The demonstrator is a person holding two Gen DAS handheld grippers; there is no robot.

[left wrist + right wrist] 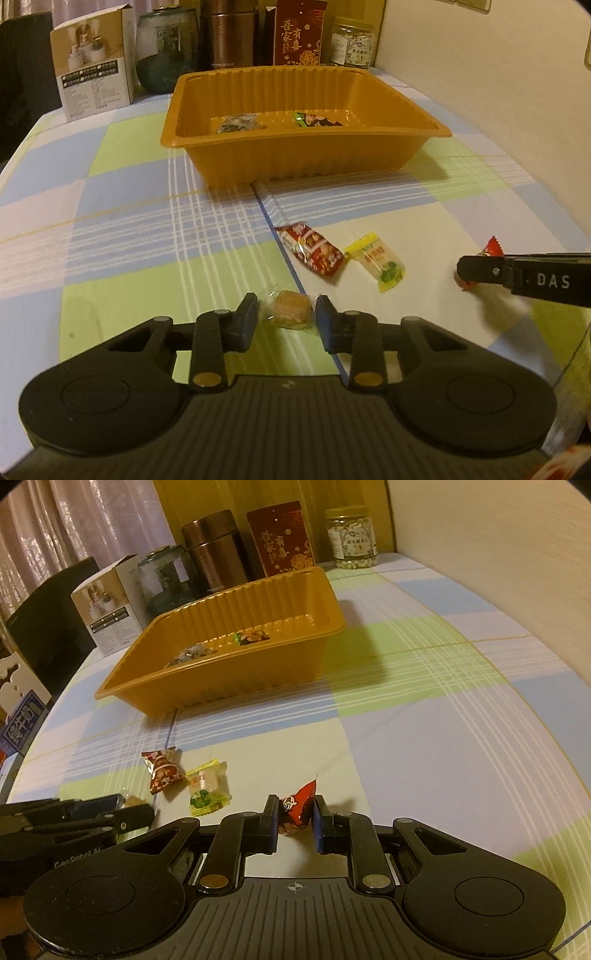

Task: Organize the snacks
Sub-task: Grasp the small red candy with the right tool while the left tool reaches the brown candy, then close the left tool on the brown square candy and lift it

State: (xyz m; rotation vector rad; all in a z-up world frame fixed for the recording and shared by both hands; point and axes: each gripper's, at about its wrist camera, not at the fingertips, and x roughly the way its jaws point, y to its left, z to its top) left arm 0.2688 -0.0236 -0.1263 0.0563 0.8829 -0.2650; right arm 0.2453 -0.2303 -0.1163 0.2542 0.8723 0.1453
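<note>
Two wrapped snacks in ribbed orange plastic tray. Left gripper jaws clamp clear-wrapped brown cake, right gripper jaws clamp red packet; dark-red packet and yellow candy left near tray.

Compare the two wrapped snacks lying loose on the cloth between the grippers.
The red snack has a dark red printed wrapper; the yellow snack has a yellow-edged, see-through one with green at one end. The red snack lies nearer the orange tray; the yellow one lies to its right. Both lie flat, ungripped.

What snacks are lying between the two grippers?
In the left wrist view, a dark red snack and a yellow snack lie between the left gripper and right gripper.
</note>
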